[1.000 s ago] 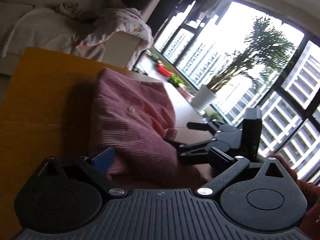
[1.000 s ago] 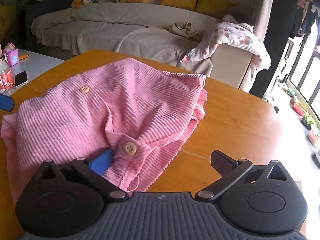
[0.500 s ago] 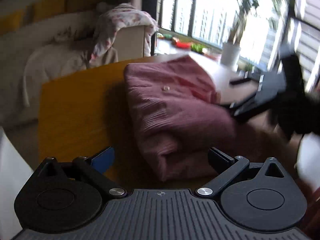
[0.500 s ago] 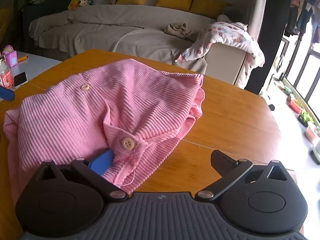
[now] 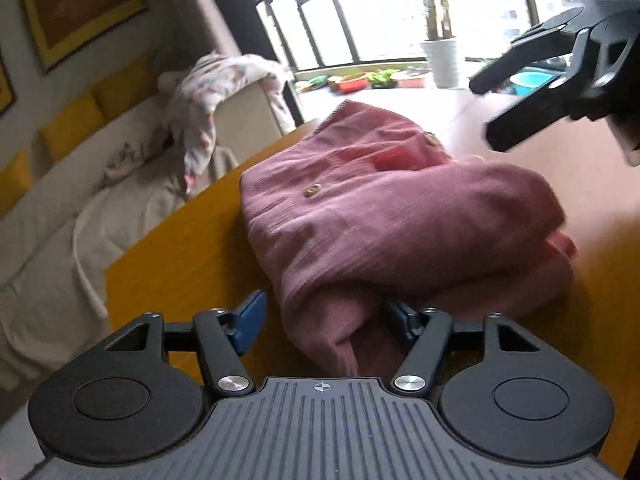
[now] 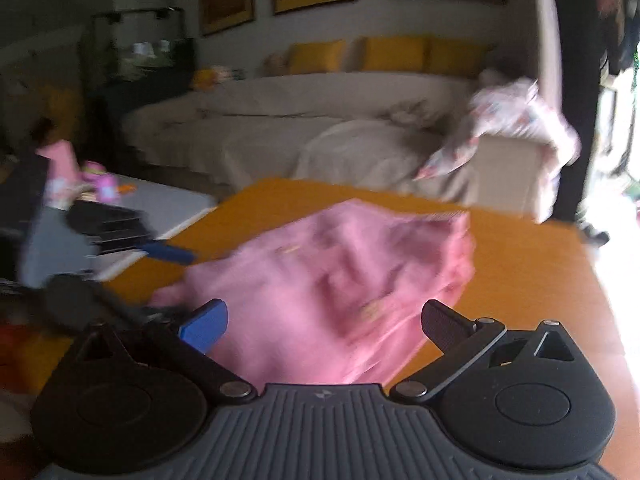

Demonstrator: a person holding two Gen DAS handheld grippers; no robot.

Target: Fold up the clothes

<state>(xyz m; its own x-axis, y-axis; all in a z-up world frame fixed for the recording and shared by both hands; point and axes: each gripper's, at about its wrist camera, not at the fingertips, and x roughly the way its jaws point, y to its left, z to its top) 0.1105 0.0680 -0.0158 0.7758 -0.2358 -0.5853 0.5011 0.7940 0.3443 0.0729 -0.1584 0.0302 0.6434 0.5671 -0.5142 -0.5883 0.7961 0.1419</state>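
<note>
The pink cardigan (image 5: 384, 216) lay bundled in a loose, part-folded heap on the orange worktop (image 5: 188, 256), reaching toward the far edge that faces the sofa (image 6: 304, 120), its wooden buttons uppermost; the left gripper (image 5: 324, 320) sat low at the garment's near end, and its fingers had just been closing, with a thick fold of the knit between them; the right-hand pad was buried in the cloth while the left blue pad (image 5: 250, 320) stood clear of it, so the fingers were half-drawn-in and not yet pinching; the right gripper (image 6: 324, 324) hovered above the cardigan's other side with its fingers spread wide and nothing held, the view from it smeared by motion. The chief risk, as I judged it, was that the left fingers would shut on a rolled wad of several layers instead of one clean edge; lifting that would drag the whole heap and undo the fold already made; a shallow bite on soft ribbed knit could also slip free mid-lift; and because the bundle sat close to the far edge of the worktop, a hard pull might push part of it over the side.
</note>
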